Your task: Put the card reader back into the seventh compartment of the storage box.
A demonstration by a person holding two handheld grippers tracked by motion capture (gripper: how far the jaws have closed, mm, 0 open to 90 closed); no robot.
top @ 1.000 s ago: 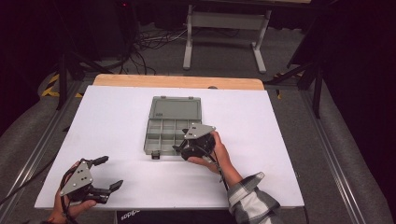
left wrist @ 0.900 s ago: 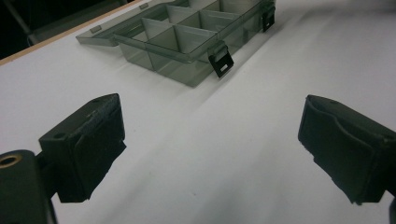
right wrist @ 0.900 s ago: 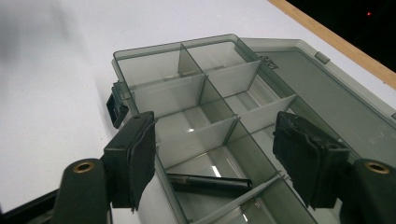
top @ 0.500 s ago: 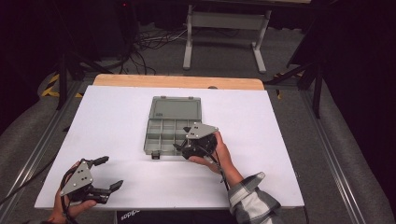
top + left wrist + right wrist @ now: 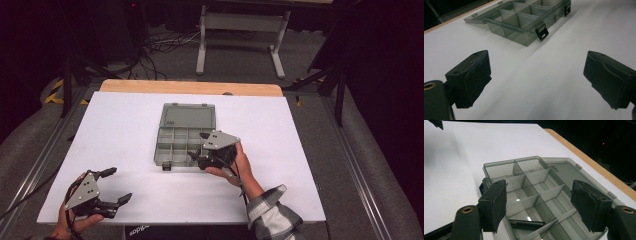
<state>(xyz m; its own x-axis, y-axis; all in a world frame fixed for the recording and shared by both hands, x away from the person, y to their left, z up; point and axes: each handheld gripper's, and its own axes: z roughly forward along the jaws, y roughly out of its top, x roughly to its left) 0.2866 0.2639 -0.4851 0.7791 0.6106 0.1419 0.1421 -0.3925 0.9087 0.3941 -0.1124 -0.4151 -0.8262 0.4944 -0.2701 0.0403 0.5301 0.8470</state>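
The right gripper (image 5: 200, 150) hangs over the near right corner of the box (image 5: 172, 145), and its jaws stand wide apart with nothing between them. In the right gripper view the gripper (image 5: 539, 205) looks down into the compartments of the box (image 5: 529, 185), and a small dark pin (image 5: 525, 223) lies in one compartment just below the jaws. The pin is not touched by either jaw. The person's right hand (image 5: 235, 162) holds this gripper from the side of the table edge.

The box is grey and see-through, it sits in the middle of the white table (image 5: 125, 125), and its lid (image 5: 189, 116) lies open flat on the far side. Two black latches hang on its near wall.

The left gripper (image 5: 114, 185) is well apart from the box, near the front left corner of the table. Its jaws are also wide open and empty. In the left gripper view the gripper (image 5: 536, 80) points over bare table toward the box (image 5: 524, 22), where one latch (image 5: 541, 31) hangs open.
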